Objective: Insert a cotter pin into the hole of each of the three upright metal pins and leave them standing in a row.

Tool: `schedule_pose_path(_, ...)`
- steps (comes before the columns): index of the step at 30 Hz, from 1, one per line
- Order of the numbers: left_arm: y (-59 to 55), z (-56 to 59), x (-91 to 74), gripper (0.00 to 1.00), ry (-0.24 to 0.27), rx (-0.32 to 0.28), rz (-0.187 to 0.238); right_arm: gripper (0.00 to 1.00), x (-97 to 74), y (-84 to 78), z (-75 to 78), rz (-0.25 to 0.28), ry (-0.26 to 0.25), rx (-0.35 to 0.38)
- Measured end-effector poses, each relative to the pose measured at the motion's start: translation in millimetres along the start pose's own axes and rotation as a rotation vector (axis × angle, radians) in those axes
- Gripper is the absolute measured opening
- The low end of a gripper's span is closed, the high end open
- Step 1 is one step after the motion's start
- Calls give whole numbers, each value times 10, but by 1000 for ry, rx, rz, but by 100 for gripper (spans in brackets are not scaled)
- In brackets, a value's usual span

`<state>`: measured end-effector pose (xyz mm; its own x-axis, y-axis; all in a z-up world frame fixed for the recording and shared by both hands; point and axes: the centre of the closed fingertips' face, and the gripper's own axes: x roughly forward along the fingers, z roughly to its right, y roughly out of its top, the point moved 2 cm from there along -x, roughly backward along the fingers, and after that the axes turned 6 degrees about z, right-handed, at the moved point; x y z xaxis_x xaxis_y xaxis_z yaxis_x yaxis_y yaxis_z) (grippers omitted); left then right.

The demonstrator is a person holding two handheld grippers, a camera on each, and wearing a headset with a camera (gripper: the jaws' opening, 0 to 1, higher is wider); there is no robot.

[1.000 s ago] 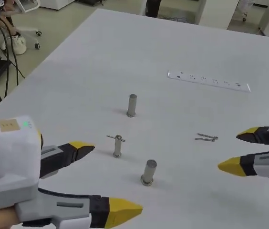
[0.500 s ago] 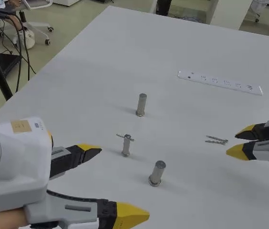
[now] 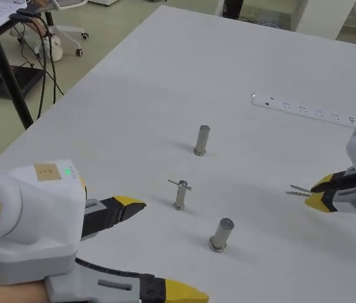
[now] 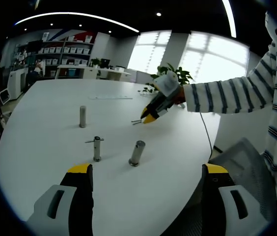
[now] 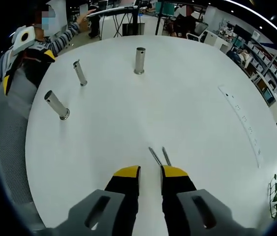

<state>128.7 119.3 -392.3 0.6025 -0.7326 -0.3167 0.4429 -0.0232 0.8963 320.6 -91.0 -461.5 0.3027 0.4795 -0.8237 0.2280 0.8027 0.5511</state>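
Observation:
Three upright metal pins stand on the white table: a far one (image 3: 202, 140), a middle one (image 3: 180, 194) with a cotter pin through its top, and a near one (image 3: 221, 234). Two loose cotter pins (image 5: 159, 156) lie flat on the table, also seen as cotter pins (image 3: 297, 190) in the head view. My right gripper (image 5: 151, 170) sits low over them, its jaws a narrow gap apart, and the pins' near ends run in between the tips. My left gripper (image 3: 159, 249) hangs wide open and empty, short of the upright pins (image 4: 97, 148).
A white power strip (image 3: 304, 110) lies flat at the far right of the table. The table's left edge drops to a floor with chairs and cables. The person's striped sleeve (image 4: 236, 93) reaches in behind my right gripper (image 4: 148, 117).
My right gripper has slid left to the loose cotter pins and its jaws have narrowed from wide apart to a small gap. The left gripper stays open. The head camera has shifted.

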Motion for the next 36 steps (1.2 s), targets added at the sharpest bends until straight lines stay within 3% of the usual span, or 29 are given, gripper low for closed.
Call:
schedule_pose_path(8, -67, -15, 21, 90, 5, -23, -18, 8, 89, -25, 68, -27, 13, -2)
schedule_pose_path(20, -65, -32, 33, 90, 13, -32, -13, 4, 167, -39, 108, -62, 20, -30)
schedule_pose_path(26, -24, -57, 14, 90, 31, -47, 14, 5, 148, -61, 146, -76, 22, -15)
schedule_pose_path(31, -26, -54, 4, 90, 35, -44, 11, 0, 152, -73, 96, -84, 48, 15)
schedule_pose_path(36, -44, -56, 4, 90, 45, -44, 5, 0, 139, -81, 134, -66, 31, 39)
